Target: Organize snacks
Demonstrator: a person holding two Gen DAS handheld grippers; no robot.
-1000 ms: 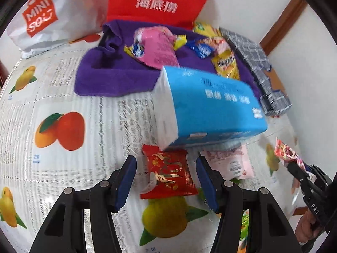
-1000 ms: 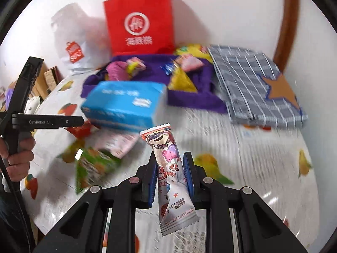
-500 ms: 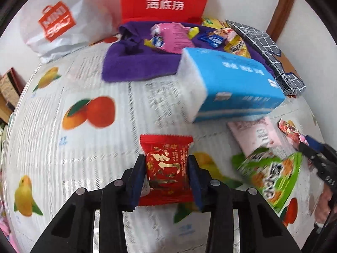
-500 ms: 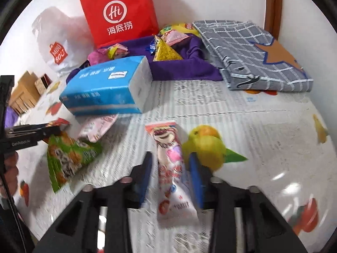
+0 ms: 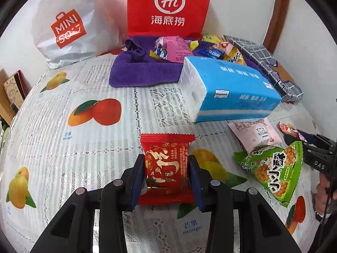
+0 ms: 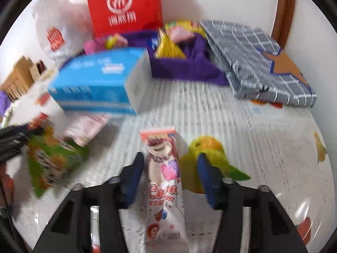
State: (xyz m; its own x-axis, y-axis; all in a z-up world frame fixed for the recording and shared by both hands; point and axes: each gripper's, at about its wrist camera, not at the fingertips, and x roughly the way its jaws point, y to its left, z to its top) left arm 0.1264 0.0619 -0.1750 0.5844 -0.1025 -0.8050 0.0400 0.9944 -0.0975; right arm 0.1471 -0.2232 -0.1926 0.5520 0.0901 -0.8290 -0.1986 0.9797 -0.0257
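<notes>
Fruit-printed lace tablecloth (image 5: 101, 147) covers the whole work surface, with a white wall behind.

Item 1: red snack packet (image 5: 167, 166), square, gold lettering, crimped ends. It lies flat on the cloth, clenched at both side edges by the left gripper (image 5: 167, 176), whose jaws have just been closing onto it.

Item 2: long white-and-pink snack stick (image 6: 165, 181), cartoon print, lying lengthwise on the cloth. The right gripper (image 6: 168, 177) stands released around it, both blue pads clear of the wrapper.

Item 3: green triangular snack bag (image 5: 271, 168), right of the red packet, partly overlapping a pale pink packet (image 5: 257, 132).

Item 4: blue tissue pack (image 5: 229, 88), lying across the middle of the table, between the near snacks and the far ones.

Item 5: purple towel (image 5: 134, 71), behind the tissue pack, holding a heap of assorted snacks (image 5: 177, 48).

Item 6: grey checked cloth (image 6: 252, 63) with an orange star patch, folded, right of the towel.

Item 7: red paper bag (image 5: 168, 6) and white shopping bag (image 5: 67, 25), upright against the wall.

View notes: left wrist view is sharp and shows a hand (image 5: 322, 196) at the right edge; right wrist view is motion-blurred, yet alone shows the star patch fully.
</notes>
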